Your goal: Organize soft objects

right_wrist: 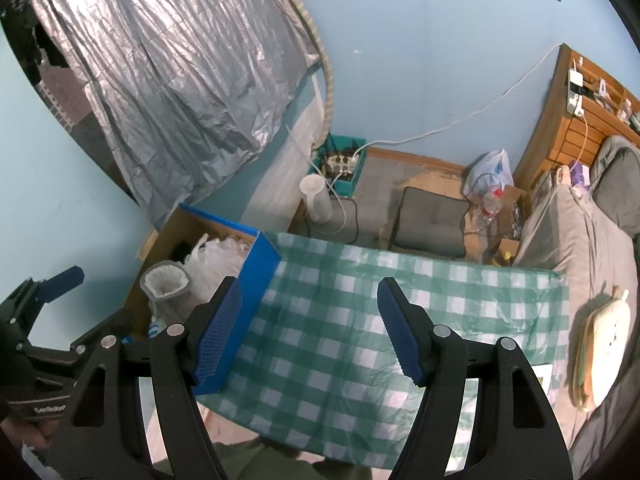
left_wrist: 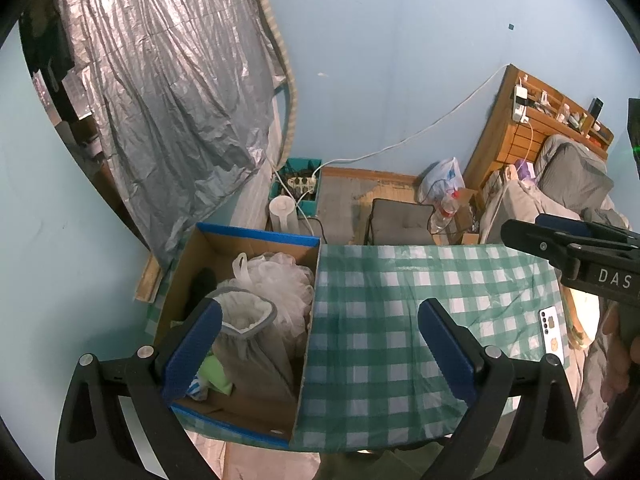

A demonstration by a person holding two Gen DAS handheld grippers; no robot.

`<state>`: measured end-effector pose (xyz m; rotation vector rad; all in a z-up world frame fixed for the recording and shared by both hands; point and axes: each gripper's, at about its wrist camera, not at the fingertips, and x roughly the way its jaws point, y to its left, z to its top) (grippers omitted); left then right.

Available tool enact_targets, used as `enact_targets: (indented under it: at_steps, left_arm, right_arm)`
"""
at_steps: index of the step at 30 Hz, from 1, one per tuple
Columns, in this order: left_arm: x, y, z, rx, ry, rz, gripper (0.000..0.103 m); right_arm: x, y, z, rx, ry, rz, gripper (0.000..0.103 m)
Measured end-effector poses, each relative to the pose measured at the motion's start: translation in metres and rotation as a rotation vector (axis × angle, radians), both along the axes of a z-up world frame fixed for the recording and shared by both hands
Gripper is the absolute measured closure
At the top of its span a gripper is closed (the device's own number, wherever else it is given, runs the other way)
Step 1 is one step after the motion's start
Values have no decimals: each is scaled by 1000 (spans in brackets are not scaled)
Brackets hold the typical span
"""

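Grippers both hang spread wide with nothing between their pads: the left gripper (left_wrist: 320,344) above the box's right wall, the right gripper (right_wrist: 310,328) over the bare checked tablecloth (right_wrist: 360,340). Soft things, a gray fleece-lined item (left_wrist: 248,340), a white mesh puff (left_wrist: 280,280) and a green cloth (left_wrist: 216,372), already sit in the cardboard box (left_wrist: 308,320) at the table's left edge. Risk, as I judge it: the box stands right at that edge, so a nudge from a lowered finger could push it off. The gray item stands tall and could topple out.

My bench (left_wrist: 400,320) wears a green-and-white checked cloth (right_wrist: 340,320); an open blue cardboard box (left_wrist: 256,236) sits at its left end, holding soft items.
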<state>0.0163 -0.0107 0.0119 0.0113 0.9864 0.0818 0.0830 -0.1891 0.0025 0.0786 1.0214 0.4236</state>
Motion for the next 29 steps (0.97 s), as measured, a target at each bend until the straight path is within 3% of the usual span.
enact_targets:
  at_steps: [29]
  left_arm:
    - [-3, 6, -3, 7, 11, 7, 3]
  right_arm:
    - [-2, 0, -2, 1, 6, 3, 33]
